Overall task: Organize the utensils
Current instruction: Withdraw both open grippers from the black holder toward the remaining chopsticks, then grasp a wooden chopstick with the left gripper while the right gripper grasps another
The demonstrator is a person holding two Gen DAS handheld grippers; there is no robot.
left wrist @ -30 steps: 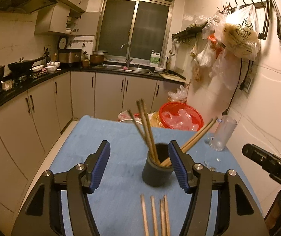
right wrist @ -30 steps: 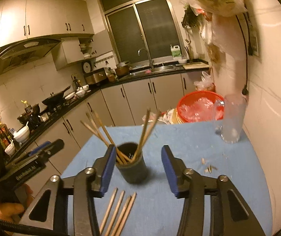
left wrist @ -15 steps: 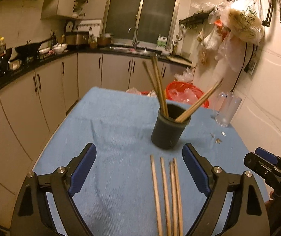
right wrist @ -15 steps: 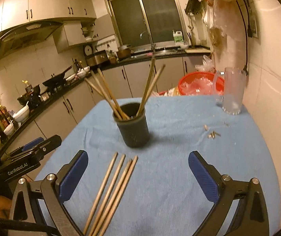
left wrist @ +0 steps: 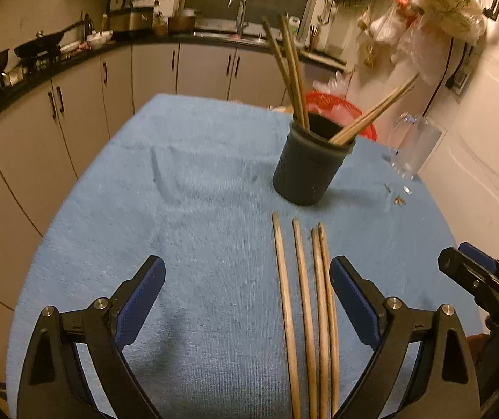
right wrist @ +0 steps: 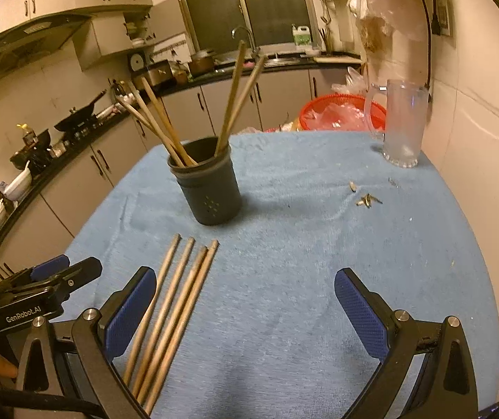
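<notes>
— So where do the loose chopsticks (left wrist: 305, 307) lie?
— Four side by side on the blue-clothed bench (left wrist: 179, 209), just short of the dark holder (left wrist: 310, 171) that already has several standing in it.
— And the claws?
— Left claw (left wrist: 246, 300) and right claw (right wrist: 244, 307) have just spread wide, both empty; no stick is pinched.
— How will they handle?
— Probably light, stiff, thin and apt to roll. I'd pinch one across its middle.
</notes>
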